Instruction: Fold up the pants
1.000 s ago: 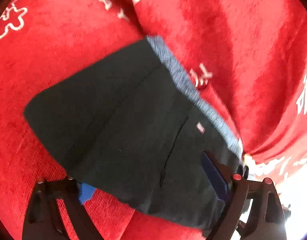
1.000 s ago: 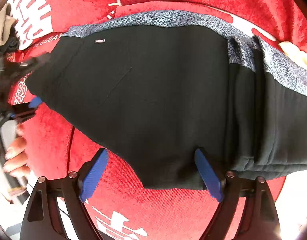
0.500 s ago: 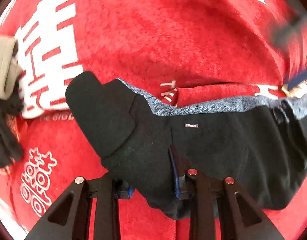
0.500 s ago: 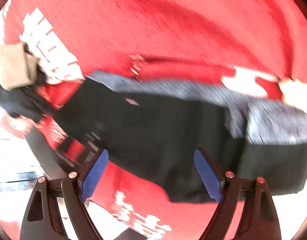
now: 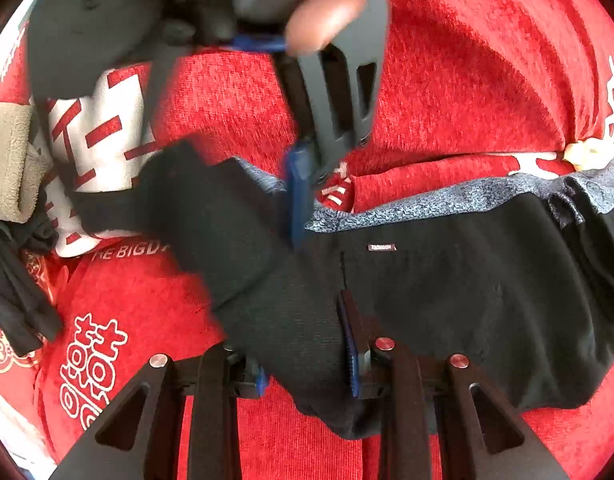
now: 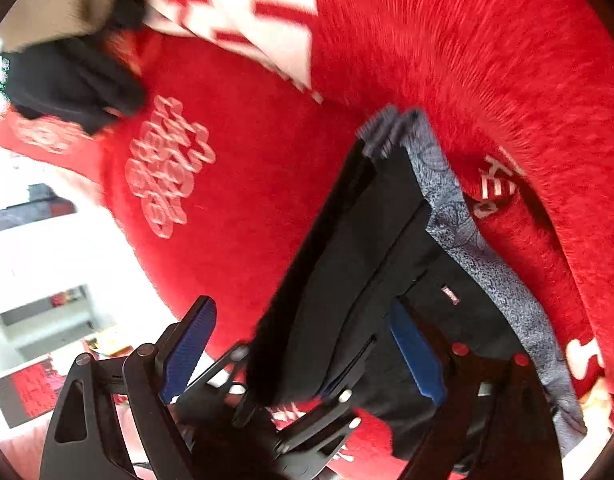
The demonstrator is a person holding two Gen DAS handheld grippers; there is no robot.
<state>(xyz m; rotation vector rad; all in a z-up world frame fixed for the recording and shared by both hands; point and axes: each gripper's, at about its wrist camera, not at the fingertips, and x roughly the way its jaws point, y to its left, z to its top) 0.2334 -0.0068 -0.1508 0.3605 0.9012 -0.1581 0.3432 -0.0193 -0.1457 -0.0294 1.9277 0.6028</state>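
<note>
The black pants (image 5: 447,292) with a grey speckled waistband (image 5: 419,204) lie partly folded on the red blanket (image 5: 467,92). My left gripper (image 5: 307,364) is shut on a bunched fold of the black cloth at the near edge. My right gripper (image 6: 303,348) is open, its jaws wide apart, over the pants' end (image 6: 347,264), with black cloth between the fingers. In the left wrist view the right gripper (image 5: 295,184) comes down from above at the pants' far edge, with a hand behind it. The left gripper's frame shows low in the right wrist view (image 6: 291,412).
A beige cloth (image 5: 7,160) and dark garments (image 5: 11,300) lie at the blanket's left. White characters (image 5: 91,148) are printed on the blanket. Beyond the blanket edge a bright floor and furniture (image 6: 47,280) show.
My right gripper has swung over to the left end of the pants, above my left gripper. My left gripper keeps its hold on the black fold and has barely moved in the last half second.
</note>
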